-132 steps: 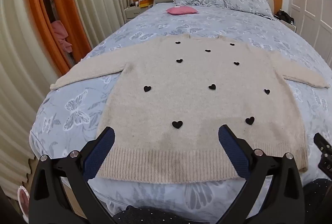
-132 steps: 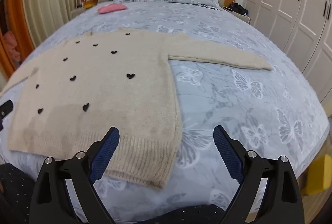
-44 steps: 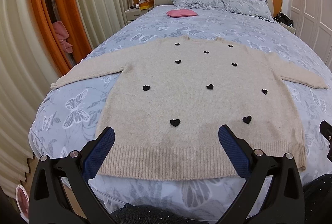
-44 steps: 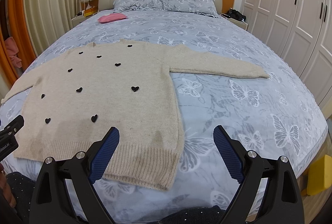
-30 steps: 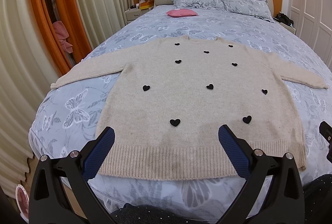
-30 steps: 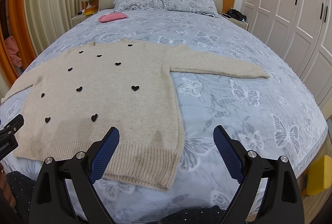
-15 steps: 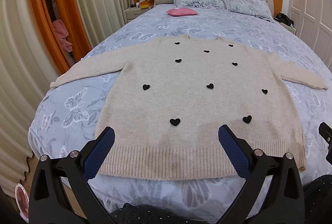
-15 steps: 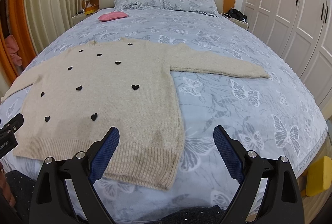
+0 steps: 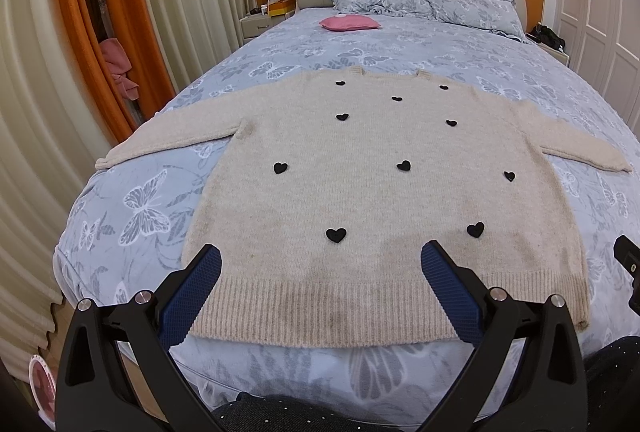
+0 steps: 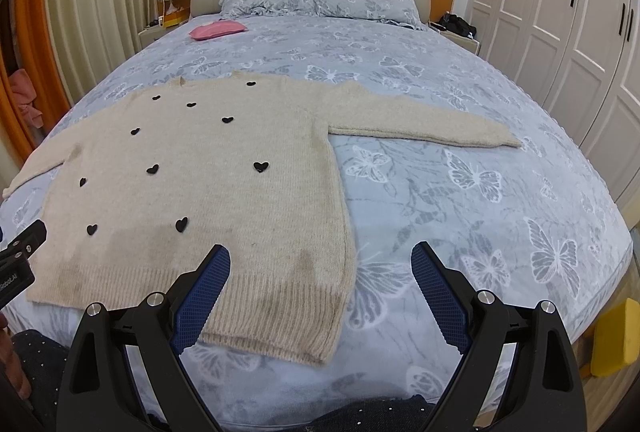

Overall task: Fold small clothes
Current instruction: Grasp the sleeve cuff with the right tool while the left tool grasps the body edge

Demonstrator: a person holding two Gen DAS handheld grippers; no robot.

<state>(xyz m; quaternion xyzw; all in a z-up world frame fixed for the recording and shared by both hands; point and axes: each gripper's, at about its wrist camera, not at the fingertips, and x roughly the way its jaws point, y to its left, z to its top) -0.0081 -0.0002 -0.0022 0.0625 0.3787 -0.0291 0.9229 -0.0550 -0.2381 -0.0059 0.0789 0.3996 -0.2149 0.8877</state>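
A beige knit sweater (image 9: 380, 192) with small black hearts lies flat on the bed, both sleeves spread out sideways, ribbed hem toward me. It also shows in the right wrist view (image 10: 208, 184), with its right sleeve (image 10: 424, 120) stretched across the cover. My left gripper (image 9: 320, 268) is open and empty, held above the hem. My right gripper (image 10: 320, 268) is open and empty, above the sweater's lower right corner.
The bed has a blue butterfly cover (image 10: 480, 172), pillows and a pink cushion (image 9: 349, 22) at the far end. Curtains (image 9: 80, 52) stand at the left, white wardrobes (image 10: 580, 32) at the right. A yellow object (image 10: 616, 336) sits beside the bed.
Both grippers have barely shifted, staying open above the hem. The sweater has not moved.
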